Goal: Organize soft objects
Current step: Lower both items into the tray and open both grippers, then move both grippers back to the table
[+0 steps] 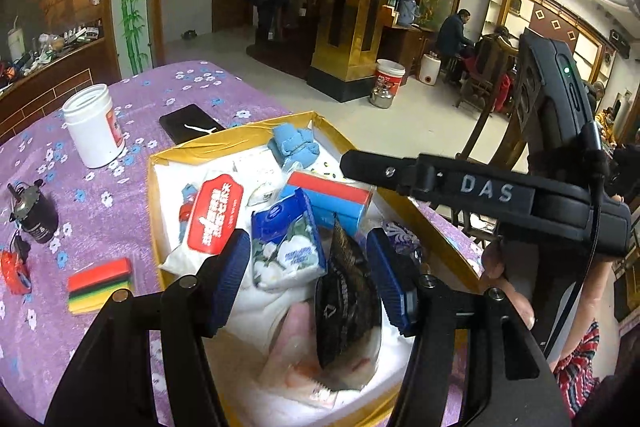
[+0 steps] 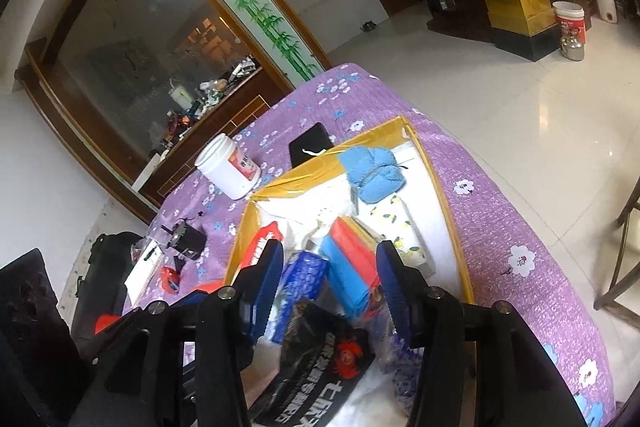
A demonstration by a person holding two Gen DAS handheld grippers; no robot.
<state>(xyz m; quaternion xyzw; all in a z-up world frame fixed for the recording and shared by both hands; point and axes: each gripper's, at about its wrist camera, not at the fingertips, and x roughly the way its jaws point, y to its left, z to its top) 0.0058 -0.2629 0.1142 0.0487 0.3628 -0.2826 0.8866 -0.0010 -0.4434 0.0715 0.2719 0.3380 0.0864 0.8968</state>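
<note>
1. A table under a purple flowered cloth (image 1: 120,211) holds an open cardboard box (image 1: 154,187) with yellow-taped edges and a white lining.
2. The left gripper (image 1: 308,275) hangs over the near end of the box. Its blue pads (image 1: 232,267) stand apart, not pressing on anything. A black packet (image 1: 344,291) stands upright between them, closer to the right pad.
3. Beyond the pads lie a blue tissue pack (image 1: 288,239), a red-and-white wipes pack (image 1: 208,219), a red-and-blue sponge (image 1: 328,195) and, at the far end, a blue towel (image 1: 294,143).
4. The right gripper (image 2: 328,291) also hovers over the box, jaws apart and gripping nothing. The black packet (image 2: 316,367) lies below it; the tissue pack (image 2: 300,283) and sponge (image 2: 348,267) show between its fingers.
5. Outside the box, on the cloth: a white jar (image 1: 94,127), a black phone (image 1: 188,123), a dark jar (image 1: 36,215), and a striped sponge (image 1: 100,283).
6. A hand (image 1: 508,291) holds the right gripper's handle, seen from the left wrist.
</note>
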